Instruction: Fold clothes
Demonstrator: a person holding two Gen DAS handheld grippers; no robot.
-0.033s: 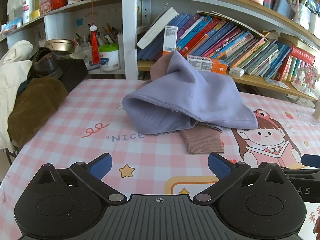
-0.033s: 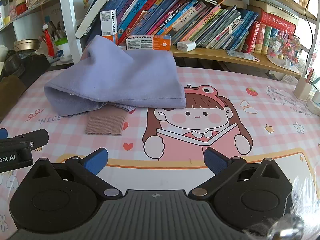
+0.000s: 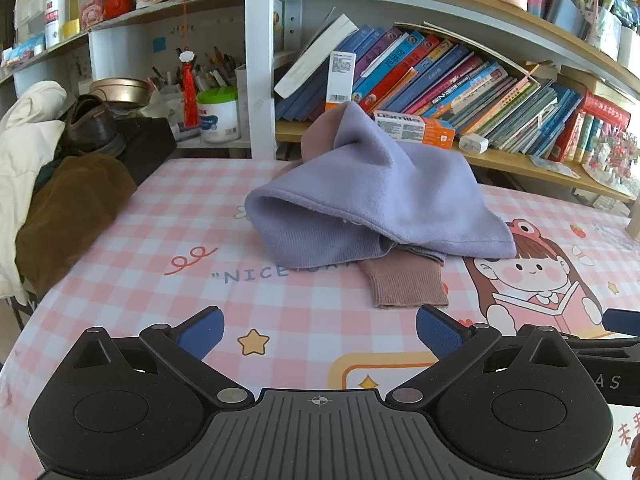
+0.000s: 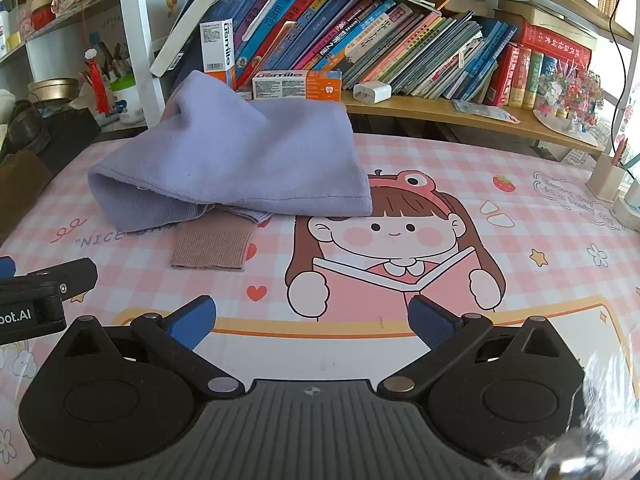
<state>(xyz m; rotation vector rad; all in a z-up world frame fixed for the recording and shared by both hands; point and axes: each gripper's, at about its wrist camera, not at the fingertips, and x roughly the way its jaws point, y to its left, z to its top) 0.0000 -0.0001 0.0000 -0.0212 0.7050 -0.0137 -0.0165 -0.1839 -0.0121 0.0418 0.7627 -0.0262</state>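
A lilac garment (image 3: pixel 372 200) lies bunched on the pink checked tablecloth (image 3: pixel 160 248), partly covering a mauve-brown knit garment whose ribbed cuff (image 3: pixel 404 284) sticks out toward me. Both show in the right wrist view too, the lilac garment (image 4: pixel 248 164) and the cuff (image 4: pixel 212 246). My left gripper (image 3: pixel 318 330) is open and empty, low over the table in front of the clothes. My right gripper (image 4: pixel 312 320) is open and empty, to the right of the left one, whose body (image 4: pixel 36 300) shows at the left edge.
A bookshelf (image 3: pixel 460 80) full of books stands behind the table. Toothpaste boxes (image 4: pixel 298 84) and a white charger (image 4: pixel 372 92) lie on its lower shelf. Brown and cream clothes (image 3: pixel 60 208) and a shoe (image 3: pixel 88 124) pile at the table's left. A pen holder (image 4: pixel 606 178) stands at the right.
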